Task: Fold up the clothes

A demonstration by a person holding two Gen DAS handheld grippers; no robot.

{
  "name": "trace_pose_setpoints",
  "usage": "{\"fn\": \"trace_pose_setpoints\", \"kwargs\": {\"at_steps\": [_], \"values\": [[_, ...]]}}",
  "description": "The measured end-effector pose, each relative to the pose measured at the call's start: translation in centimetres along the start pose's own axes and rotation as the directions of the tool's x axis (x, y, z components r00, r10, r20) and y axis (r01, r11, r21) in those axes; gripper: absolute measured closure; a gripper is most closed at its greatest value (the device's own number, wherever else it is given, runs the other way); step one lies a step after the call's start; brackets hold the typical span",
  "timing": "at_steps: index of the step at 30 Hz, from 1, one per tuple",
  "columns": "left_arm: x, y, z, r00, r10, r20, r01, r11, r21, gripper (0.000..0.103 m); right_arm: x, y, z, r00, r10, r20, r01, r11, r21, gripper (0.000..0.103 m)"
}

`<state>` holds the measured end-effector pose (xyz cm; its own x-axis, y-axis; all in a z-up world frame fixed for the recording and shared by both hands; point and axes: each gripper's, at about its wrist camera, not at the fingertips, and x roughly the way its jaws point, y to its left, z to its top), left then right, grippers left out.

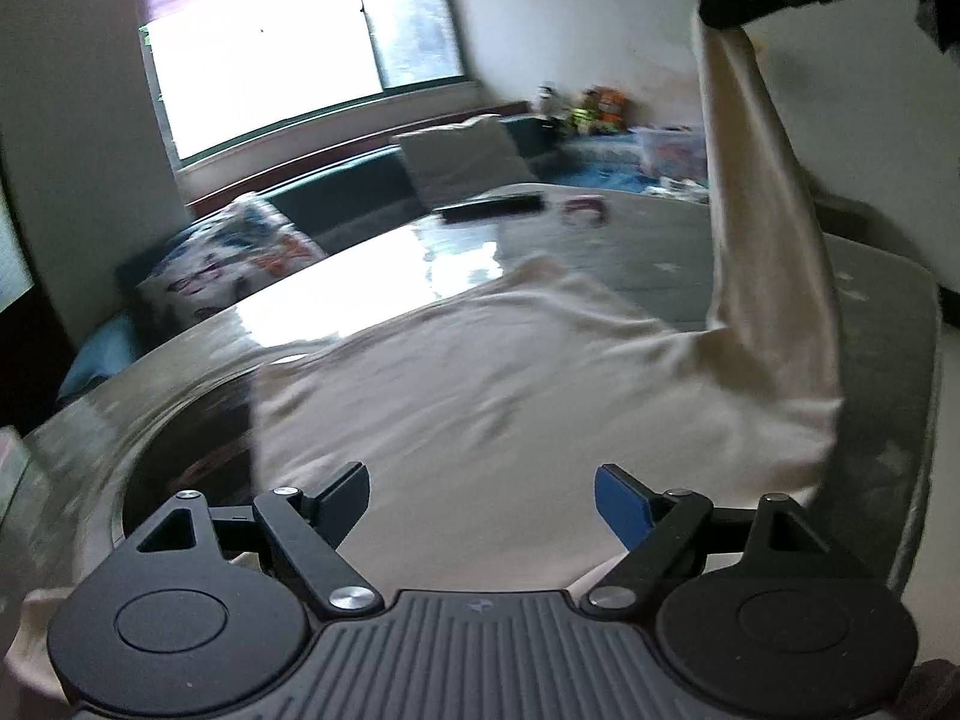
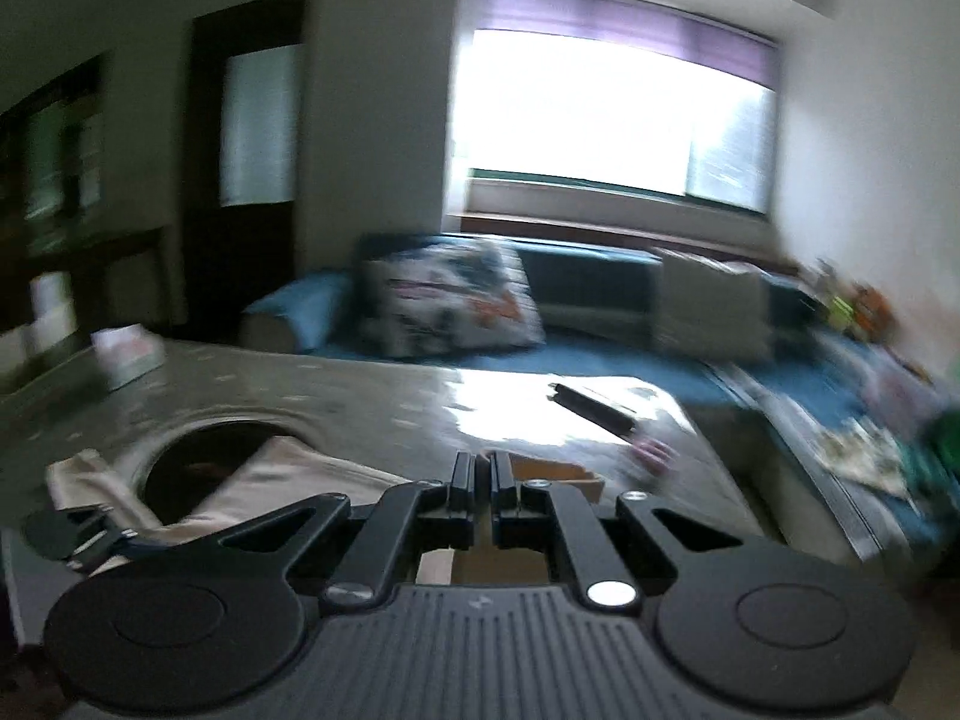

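Observation:
A beige garment (image 1: 480,372) lies spread on the grey table (image 1: 888,360). My left gripper (image 1: 483,501) hovers low over its near edge, jaws wide apart with only flat cloth below them. At the top right my right gripper (image 1: 729,6) is shut on one end of the garment and holds it high, so a long strip of cloth (image 1: 762,210) hangs down to the table. In the right wrist view the right gripper (image 2: 483,474) has its fingers pressed together, with beige cloth (image 2: 288,480) below and to the left.
A dark round opening (image 1: 180,450) in the table sits under the garment's left side. A black remote (image 1: 492,207) and a pink item (image 1: 582,210) lie at the far end, a tissue box (image 2: 126,354) at the left. Behind stands a blue sofa (image 2: 600,282) with pillows.

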<state>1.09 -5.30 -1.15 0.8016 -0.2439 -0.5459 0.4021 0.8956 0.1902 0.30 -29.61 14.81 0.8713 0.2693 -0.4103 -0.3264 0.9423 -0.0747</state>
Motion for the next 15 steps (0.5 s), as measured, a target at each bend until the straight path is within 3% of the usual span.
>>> {"fn": "trace_pose_setpoints", "kwargs": {"at_steps": [4, 9, 12, 15], "values": [[-1.3, 2.5, -1.5, 0.999, 0.052, -0.009, -0.053, 0.997, -0.059, 0.018, 2.8, 5.7, 1.5, 0.991, 0.130, -0.018, -0.132, 0.987, -0.097, 0.099], [-2.4, 4.7, -3.0, 0.994, 0.103, -0.031, -0.106, 0.987, -0.118, 0.018, 6.3, 11.7, 1.2, 0.960, 0.269, -0.079, -0.279, 0.947, -0.160, 0.099], [-2.9, 5.3, -3.6, 0.992, 0.118, -0.042, -0.123, 0.983, -0.135, 0.018, 6.9, 14.0, 0.5, 0.938, 0.326, -0.123, -0.343, 0.924, -0.169, 0.097], [-3.4, 5.5, -3.7, 0.991, 0.126, -0.041, -0.130, 0.981, -0.143, 0.018, 6.2, 14.0, -0.2, 0.929, 0.341, -0.142, -0.363, 0.911, -0.193, 0.096]]}}
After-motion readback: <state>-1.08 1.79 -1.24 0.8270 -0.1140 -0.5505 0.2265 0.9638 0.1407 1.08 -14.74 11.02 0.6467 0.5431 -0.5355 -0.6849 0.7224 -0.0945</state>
